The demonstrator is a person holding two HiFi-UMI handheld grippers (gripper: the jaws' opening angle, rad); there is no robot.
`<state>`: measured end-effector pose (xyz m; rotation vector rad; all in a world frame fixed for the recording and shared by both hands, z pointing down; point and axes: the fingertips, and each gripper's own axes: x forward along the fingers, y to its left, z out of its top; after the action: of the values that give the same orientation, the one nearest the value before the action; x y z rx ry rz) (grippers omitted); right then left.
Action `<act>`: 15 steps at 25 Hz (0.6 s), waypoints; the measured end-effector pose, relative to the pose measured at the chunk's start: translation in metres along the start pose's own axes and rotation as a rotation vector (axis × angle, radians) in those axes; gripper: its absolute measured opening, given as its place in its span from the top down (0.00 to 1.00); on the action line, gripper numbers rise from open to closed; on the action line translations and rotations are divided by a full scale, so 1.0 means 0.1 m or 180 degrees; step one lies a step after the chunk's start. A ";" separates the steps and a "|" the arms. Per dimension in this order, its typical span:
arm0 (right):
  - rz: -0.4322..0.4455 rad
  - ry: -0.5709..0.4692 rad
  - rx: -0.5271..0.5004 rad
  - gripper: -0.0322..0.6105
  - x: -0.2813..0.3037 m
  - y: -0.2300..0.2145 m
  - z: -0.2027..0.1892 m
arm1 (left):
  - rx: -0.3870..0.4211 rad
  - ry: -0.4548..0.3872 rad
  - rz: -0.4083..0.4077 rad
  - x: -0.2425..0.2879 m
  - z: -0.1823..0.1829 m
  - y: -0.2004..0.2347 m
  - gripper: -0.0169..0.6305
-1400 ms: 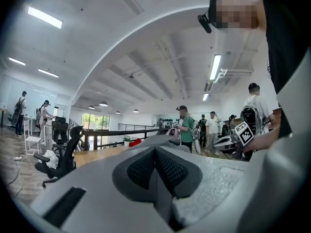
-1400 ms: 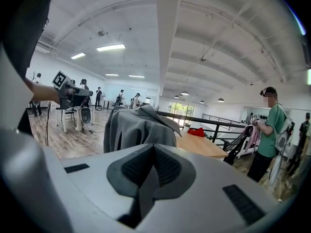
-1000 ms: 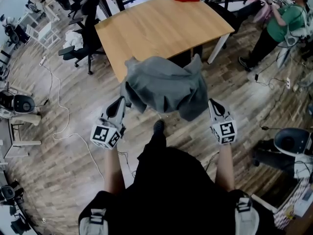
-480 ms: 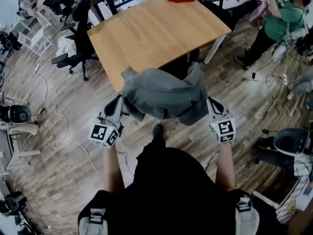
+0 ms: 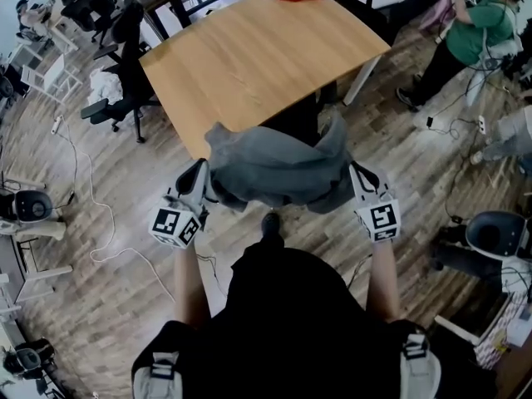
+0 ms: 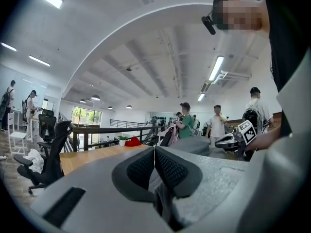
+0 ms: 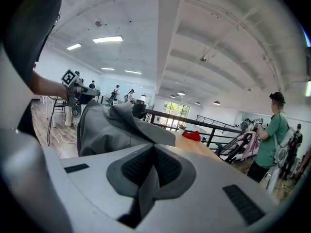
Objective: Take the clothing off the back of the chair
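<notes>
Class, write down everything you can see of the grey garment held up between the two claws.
The grey garment looks like soft, plain cloth, rumpled into loose folds, with a peak of fabric sticking up at each end. It hangs spread between the left claw and the right claw, each shut on one end. Its middle sags above the wooden floor, by the near edge of the table.

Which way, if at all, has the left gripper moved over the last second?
Yes: toward the wooden table. The left gripper, shut on the grey garment, sits nearer the table's near corner than before.
</notes>
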<state>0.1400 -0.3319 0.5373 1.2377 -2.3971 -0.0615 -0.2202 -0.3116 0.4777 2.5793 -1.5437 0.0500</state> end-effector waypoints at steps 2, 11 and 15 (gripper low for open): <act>-0.0054 0.0012 -0.0053 0.95 0.05 -0.01 0.03 | -0.0005 0.0004 -0.0039 0.07 0.02 0.06 0.97; 0.0131 -0.0093 -0.0185 0.72 0.19 0.15 0.28 | -0.0003 -0.0031 -0.0205 0.32 0.06 0.25 0.97; 0.0315 -0.0043 -0.0478 0.69 0.35 0.32 0.37 | -0.0031 -0.0035 -0.0247 0.41 0.06 0.32 0.97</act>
<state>0.0826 -0.3460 0.5238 1.0528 -2.4123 -0.2163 -0.2290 -0.3634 0.4789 2.6334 -1.4422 0.0202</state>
